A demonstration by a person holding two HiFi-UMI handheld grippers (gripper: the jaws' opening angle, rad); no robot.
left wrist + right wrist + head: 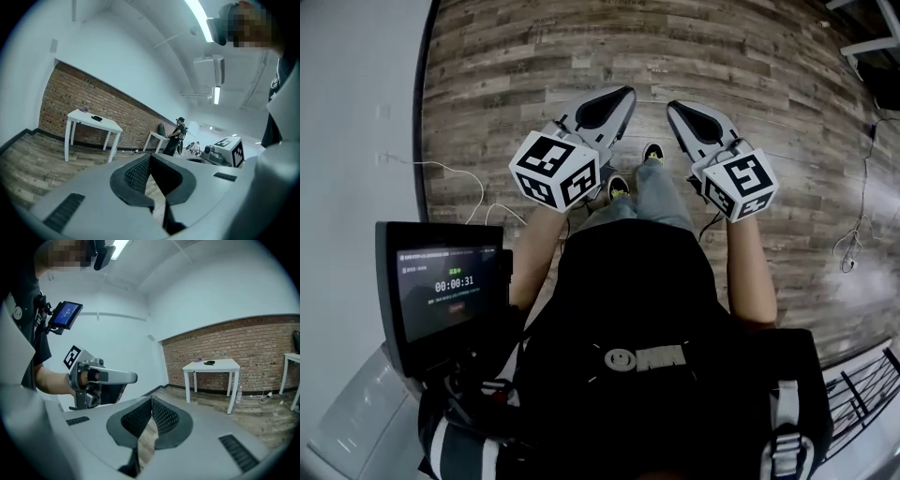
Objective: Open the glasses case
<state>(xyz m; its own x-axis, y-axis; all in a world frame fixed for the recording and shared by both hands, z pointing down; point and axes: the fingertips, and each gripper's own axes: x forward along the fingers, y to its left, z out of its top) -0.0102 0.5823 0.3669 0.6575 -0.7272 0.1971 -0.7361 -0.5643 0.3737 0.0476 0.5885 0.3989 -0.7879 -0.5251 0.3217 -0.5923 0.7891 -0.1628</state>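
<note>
A small dark case-like object [209, 363] lies on a white table [213, 366] by the brick wall, far off; the left gripper view also shows the dark object [96, 118] on that table [93, 123]. What it is exactly cannot be told at this distance. My left gripper [619, 98] and right gripper [680, 111] are held side by side at waist height over the wooden floor, both pointing forward. Both are shut with nothing between the jaws, as the left gripper [150, 157] and right gripper [151, 401] show in their own views.
A small purple thing [199, 360] sits on the same table. A second white table [157, 137] with a person [177, 136] beside it stands further along the wall. A bottle [240, 393] and cables [265, 396] lie on the floor. A screen [441, 291] hangs at my left hip.
</note>
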